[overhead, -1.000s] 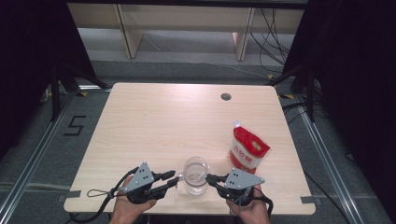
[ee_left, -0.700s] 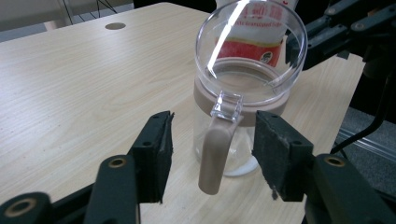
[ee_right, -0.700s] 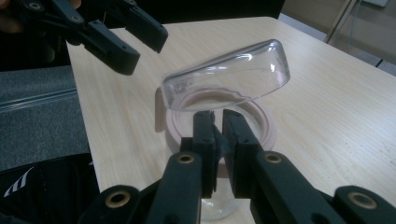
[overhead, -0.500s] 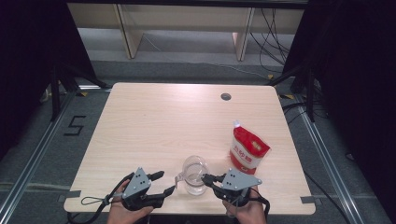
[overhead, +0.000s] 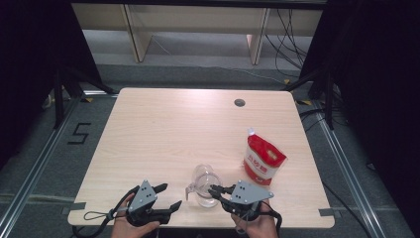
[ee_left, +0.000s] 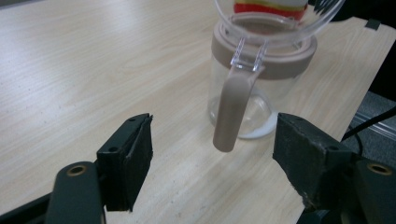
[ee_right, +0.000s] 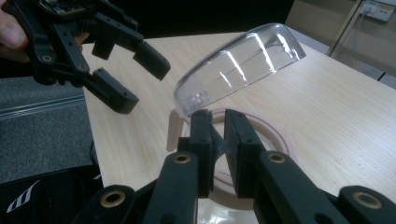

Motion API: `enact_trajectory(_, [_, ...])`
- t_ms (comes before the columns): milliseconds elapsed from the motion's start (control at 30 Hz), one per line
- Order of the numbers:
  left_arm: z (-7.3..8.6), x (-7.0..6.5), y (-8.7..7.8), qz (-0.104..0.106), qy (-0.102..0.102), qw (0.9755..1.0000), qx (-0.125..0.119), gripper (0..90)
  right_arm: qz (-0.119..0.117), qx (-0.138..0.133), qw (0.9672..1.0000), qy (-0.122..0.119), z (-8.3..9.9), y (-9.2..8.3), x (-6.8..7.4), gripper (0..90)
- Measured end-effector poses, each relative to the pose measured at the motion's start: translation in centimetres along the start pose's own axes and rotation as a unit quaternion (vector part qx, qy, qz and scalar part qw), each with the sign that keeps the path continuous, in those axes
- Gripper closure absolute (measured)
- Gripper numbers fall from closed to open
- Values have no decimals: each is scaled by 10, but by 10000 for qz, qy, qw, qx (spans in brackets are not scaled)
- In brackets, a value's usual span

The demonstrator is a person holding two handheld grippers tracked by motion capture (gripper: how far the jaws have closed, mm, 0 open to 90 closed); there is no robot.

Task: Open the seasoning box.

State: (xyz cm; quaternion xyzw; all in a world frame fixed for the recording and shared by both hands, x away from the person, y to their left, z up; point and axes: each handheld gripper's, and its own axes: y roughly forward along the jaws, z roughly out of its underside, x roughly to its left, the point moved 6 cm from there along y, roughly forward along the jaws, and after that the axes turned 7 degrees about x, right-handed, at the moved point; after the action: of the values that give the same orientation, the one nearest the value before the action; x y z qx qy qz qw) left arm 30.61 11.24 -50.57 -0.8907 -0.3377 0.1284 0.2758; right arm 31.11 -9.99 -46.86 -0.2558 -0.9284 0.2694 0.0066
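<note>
Left hand-held gripper (overhead: 167,196): jaws just opened wide, nothing between them, now clear of jar (overhead: 205,191) and its beige handle (ee_left: 232,112). Jar stands at near table (overhead: 163,134) edge, between my two hands. Right hand-held gripper (overhead: 214,191): clamped on tab of clear lid (ee_right: 238,65), lid tilted up. Reads as: lid freed, jar open. Red pouch (overhead: 262,161) near, to the right; probably next.

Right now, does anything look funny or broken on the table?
Nothing is broken or spilled. The clear lid of the jar stands tipped open, and the right gripper pinches the jar's rim. The red pouch sits upright nearby.
</note>
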Motion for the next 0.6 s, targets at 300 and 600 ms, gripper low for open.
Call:
enact_trajectory(300, [3, -1, 3, 28, 13, 10000, 8, 277, -21, -29, 10000, -23, -4, 2, 4, 818])
enact_trajectory(600, [4, 0, 4, 1, 169, 9998, 112, 272, -79, -66, 9999, -72, -7, 6, 10, 810])
